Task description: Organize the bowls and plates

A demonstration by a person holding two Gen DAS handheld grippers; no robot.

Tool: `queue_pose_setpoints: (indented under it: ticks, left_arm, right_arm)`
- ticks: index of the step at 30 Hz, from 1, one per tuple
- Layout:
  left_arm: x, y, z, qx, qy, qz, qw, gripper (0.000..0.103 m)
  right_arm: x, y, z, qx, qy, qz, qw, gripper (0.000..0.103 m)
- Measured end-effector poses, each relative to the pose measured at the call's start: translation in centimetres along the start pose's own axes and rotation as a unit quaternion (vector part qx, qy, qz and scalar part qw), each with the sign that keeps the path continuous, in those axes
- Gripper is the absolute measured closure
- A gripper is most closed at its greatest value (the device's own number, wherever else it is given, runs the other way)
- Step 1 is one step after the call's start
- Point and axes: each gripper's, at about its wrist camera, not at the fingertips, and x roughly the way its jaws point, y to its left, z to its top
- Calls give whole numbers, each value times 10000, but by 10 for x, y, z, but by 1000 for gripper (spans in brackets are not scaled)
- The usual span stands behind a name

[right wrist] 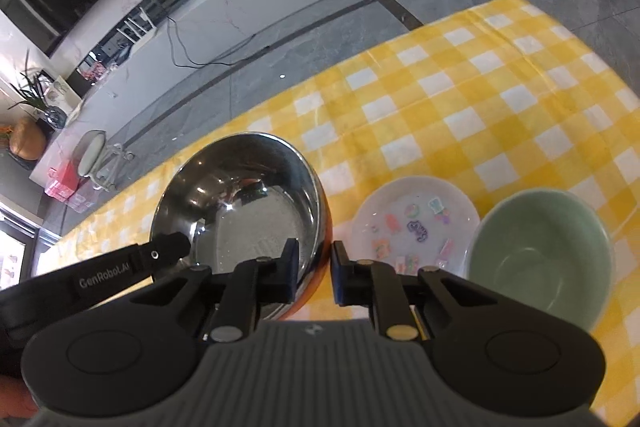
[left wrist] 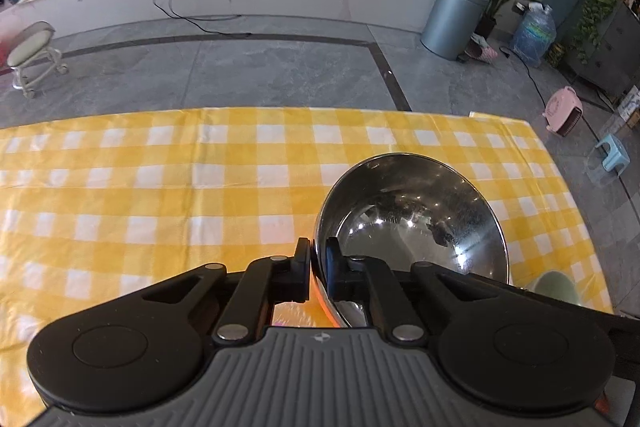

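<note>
Gripping opposite rim edges of the shiny round steel bowl (right wrist: 244, 211) on the yellow-checked tabletop (left wrist: 160, 187), left gripper (left wrist: 318, 267) and right gripper (right wrist: 314, 267) jaws are both clenched; uneven lifting could slip the slick rim, knocking the pale green ceramic bowl (right wrist: 540, 259) nearby.

Left hand-held gripper (left wrist: 318, 269) angled down, jaws nearly together, pinching the near-left rim of the steel bowl (left wrist: 412, 223), right hand-held gripper (right wrist: 315, 273) angled down, jaws straddling the bowl's near-right rim, one finger inside, one outside
</note>
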Motion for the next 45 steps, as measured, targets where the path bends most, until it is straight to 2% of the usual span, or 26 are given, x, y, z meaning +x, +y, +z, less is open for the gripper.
queue_pose_setpoints:
  ticks: [6, 11, 17, 23, 28, 34, 41, 45]
  left_arm:
    - [-57, 7, -11, -98, -123, 305, 9994, 96]
    - [-105, 12, -38, -131, -356, 633, 9973, 96]
    - [-148, 20, -76, -412, -476, 728, 9954, 96]
    - [-179, 37, -107, -756, -437, 529, 9948, 96]
    - [-194, 46, -133, -827, -447, 431, 9946, 95]
    - [-211, 57, -170, -1042, -645, 313, 9920, 95]
    - [-212, 71, -199, -1560, -824, 162, 9842, 95]
    - [-199, 82, -211, -1874, -668, 77, 9800, 95]
  right_arm:
    - [-39, 19, -14, -221, -97, 399, 9989, 88]
    - [-69, 43, -42, -582, -19, 694, 9959, 89]
    - [-105, 61, -83, -789, 112, 891, 9928, 89]
    - [-141, 72, -132, -873, 0, 874, 9923, 89]
    - [-156, 65, -170, -647, 149, 956, 9932, 89]
    - [-170, 60, -202, -444, 202, 979, 9940, 89]
    - [-176, 61, -216, -505, 133, 883, 9947, 90]
    - [-169, 67, -220, -638, 115, 694, 9955, 91]
